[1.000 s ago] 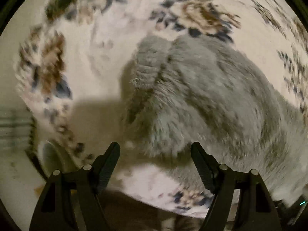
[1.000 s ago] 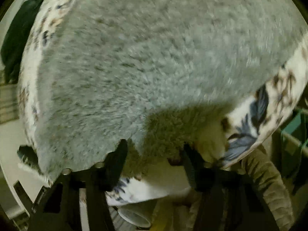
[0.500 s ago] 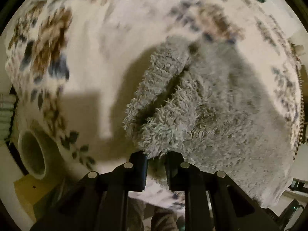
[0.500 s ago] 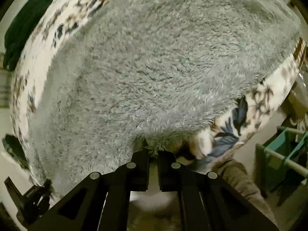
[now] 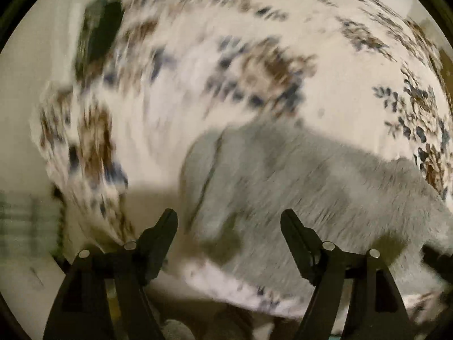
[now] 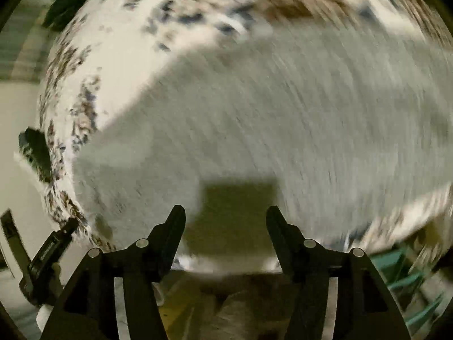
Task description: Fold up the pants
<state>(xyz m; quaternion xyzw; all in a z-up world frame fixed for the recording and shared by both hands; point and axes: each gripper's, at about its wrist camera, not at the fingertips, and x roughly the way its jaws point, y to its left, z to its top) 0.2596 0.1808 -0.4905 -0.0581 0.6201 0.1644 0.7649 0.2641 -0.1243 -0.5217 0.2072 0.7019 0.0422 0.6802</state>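
Two grippers hang over one table, both pointing steeply down, and both pictures are smeared with motion.

From the left wrist view, a dark green cloth (image 5: 96, 36) lies at the far left edge of the floral tablecloth (image 5: 339, 65); a second dark green scrap shows at the top rim, too cut off to tell whether it is a separate piece. The cloth is white with brown and blue flower sprays. One pair of grey fleece pants (image 5: 297, 181) lies flat on it, spreading from the middle of the view out to the right edge, with a seam line running down its left end. The left gripper (image 5: 229, 221) hovers above the near left end of the pants. Its two black fingers (image 5: 161, 235) are parting, released, nothing between them; the fleece lies below, untouched.

From the right wrist view, the other gripper's black frame (image 6: 45, 257) shows at the lower left, beside the table edge. The pants (image 6: 283, 113) fill most of the picture, with tablecloth (image 6: 113, 48) showing above and to the left. The right gripper (image 6: 225, 218) hangs over the near edge of the fleece, casting one square shadow (image 6: 237, 198) on it. Its jaws are opening too, empty. At the lower right stands a teal rack (image 6: 396, 277).
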